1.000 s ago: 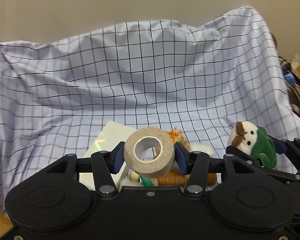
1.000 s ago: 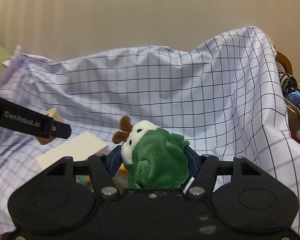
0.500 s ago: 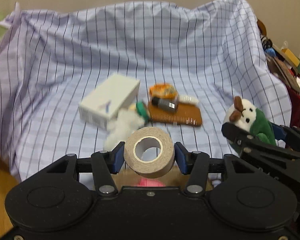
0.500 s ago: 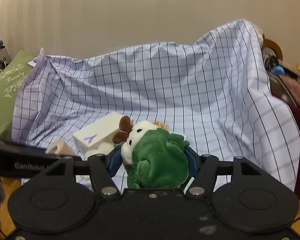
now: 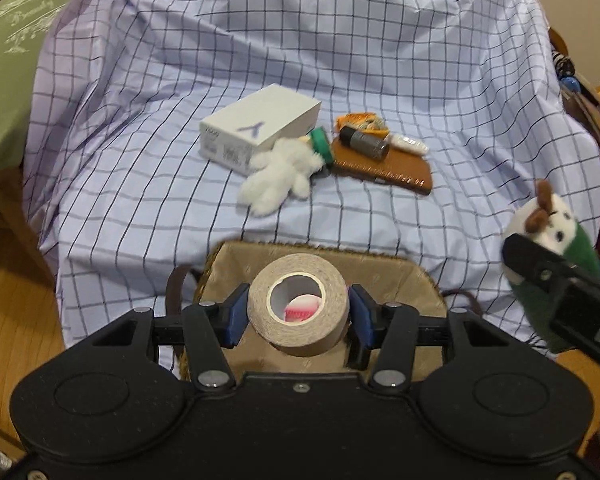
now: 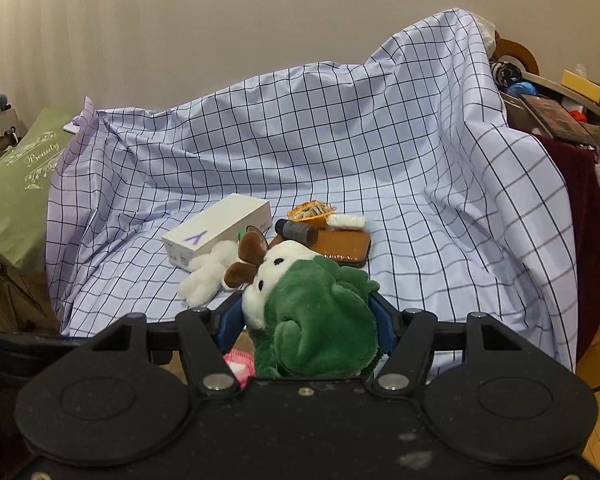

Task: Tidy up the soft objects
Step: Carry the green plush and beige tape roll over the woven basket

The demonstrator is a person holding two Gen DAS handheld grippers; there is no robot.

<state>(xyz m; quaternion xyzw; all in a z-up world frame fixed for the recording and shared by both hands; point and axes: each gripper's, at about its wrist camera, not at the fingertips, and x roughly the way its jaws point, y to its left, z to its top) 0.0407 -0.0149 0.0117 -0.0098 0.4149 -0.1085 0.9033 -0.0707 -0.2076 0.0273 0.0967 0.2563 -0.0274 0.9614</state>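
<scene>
My left gripper (image 5: 297, 315) is shut on a beige roll of tape (image 5: 298, 305), held over a woven basket (image 5: 396, 276) with a tan lining. Something pink (image 5: 300, 309) lies inside the basket, seen through the roll's hole. My right gripper (image 6: 304, 322) is shut on a green and white plush toy (image 6: 312, 316) with brown antlers; the same plush toy (image 5: 548, 240) shows at the right edge of the left wrist view. A white fluffy plush (image 5: 278, 178) lies on the checked cloth beside a white box (image 5: 258, 130).
A brown case (image 5: 384, 166) with a dark cylinder (image 5: 364, 143) and an orange item (image 5: 362, 122) lies on the checked cloth (image 5: 340, 60) covering the seat. A green cushion (image 5: 8, 64) sits at left, a cluttered shelf (image 6: 556, 104) at right. Wooden floor (image 5: 16, 320) lies below.
Both grippers have pulled back from the cloth-covered seat and tilted down, still holding the tape and the plush. The basket has come into view under the left gripper.
</scene>
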